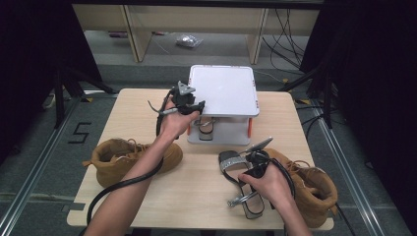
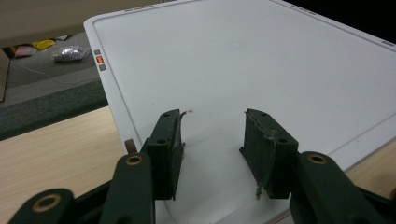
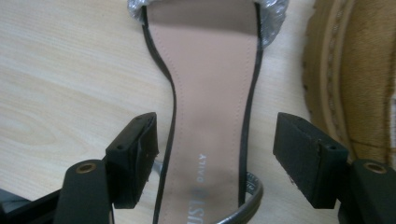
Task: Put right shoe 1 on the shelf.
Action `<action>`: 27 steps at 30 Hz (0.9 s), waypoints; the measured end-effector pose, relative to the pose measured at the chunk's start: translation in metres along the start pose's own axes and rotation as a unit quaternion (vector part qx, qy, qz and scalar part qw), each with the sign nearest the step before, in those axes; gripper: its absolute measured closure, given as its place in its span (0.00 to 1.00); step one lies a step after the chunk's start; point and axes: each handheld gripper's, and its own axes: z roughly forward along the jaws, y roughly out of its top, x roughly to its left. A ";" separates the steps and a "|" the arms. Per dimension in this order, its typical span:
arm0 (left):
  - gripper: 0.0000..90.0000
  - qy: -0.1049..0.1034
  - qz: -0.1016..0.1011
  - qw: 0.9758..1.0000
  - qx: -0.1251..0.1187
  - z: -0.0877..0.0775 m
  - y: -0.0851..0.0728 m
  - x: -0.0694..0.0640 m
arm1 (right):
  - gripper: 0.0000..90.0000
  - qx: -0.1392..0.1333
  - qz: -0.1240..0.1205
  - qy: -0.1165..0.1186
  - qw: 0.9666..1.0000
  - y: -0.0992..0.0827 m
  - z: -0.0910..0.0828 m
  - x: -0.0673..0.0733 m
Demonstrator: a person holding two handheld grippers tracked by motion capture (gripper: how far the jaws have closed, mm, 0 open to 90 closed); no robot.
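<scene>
A sandal [image 1: 231, 164] with a silver toe strap and pink insole [image 3: 210, 84] lies on the wooden table at the front right. My right gripper [image 1: 251, 169] hangs over it, open; in the right gripper view [image 3: 217, 123] its jaws straddle the insole without touching it. My left gripper [image 1: 199, 107] is at the front left corner of a white two-level rack [image 1: 223, 88]. It is open over the white top shelf [image 2: 257, 60], and nothing lies between its jaws [image 2: 212, 121]. A second sandal [image 1: 206, 129] rests on the rack's lower level.
One tan boot [image 1: 128, 157] lies on its side at the table's left. Another tan boot [image 1: 310, 189] sits at the front right, close beside my right hand and showing in the right gripper view [image 3: 350, 70]. Bare table [image 1: 196, 187] lies between them. Cables and shelving stand beyond the table.
</scene>
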 end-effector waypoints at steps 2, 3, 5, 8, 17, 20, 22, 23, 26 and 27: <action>0.62 0.000 0.000 1.000 -0.001 0.000 0.000 0.000 | 0.35 0.013 -0.008 0.001 1.000 0.000 0.002 0.000; 0.62 0.001 -0.001 1.000 -0.002 0.000 -0.001 0.000 | 0.35 0.013 -0.012 0.004 1.000 0.000 0.003 0.000; 0.62 0.000 -0.002 1.000 -0.003 0.000 -0.001 0.000 | 0.35 0.023 -0.020 0.007 1.000 0.001 0.006 0.001; 0.62 0.000 -0.001 1.000 -0.003 0.000 -0.001 0.000 | 0.36 0.031 -0.021 0.003 0.999 0.003 0.010 0.002; 0.62 0.001 0.001 1.000 -0.006 0.000 -0.002 0.000 | 0.36 0.048 -0.033 0.000 0.998 0.007 0.018 0.005; 0.62 -0.001 0.001 1.000 -0.006 0.000 -0.002 0.001 | 0.35 0.058 -0.038 -0.005 0.998 0.008 0.021 0.007; 0.62 -0.002 0.000 1.000 -0.006 0.000 -0.001 0.001 | 0.34 0.062 -0.043 -0.010 0.997 0.009 0.023 0.009; 0.62 -0.001 0.001 1.000 -0.005 0.000 -0.001 0.001 | 0.34 0.071 -0.044 -0.011 0.996 0.011 0.023 0.009; 0.62 -0.001 0.001 1.000 -0.006 0.000 -0.002 0.001 | 0.34 0.068 -0.050 -0.018 0.996 0.012 0.028 0.009; 0.62 -0.001 0.001 1.000 -0.006 0.000 -0.002 0.001 | 0.34 0.076 -0.046 -0.021 0.996 0.013 0.029 0.009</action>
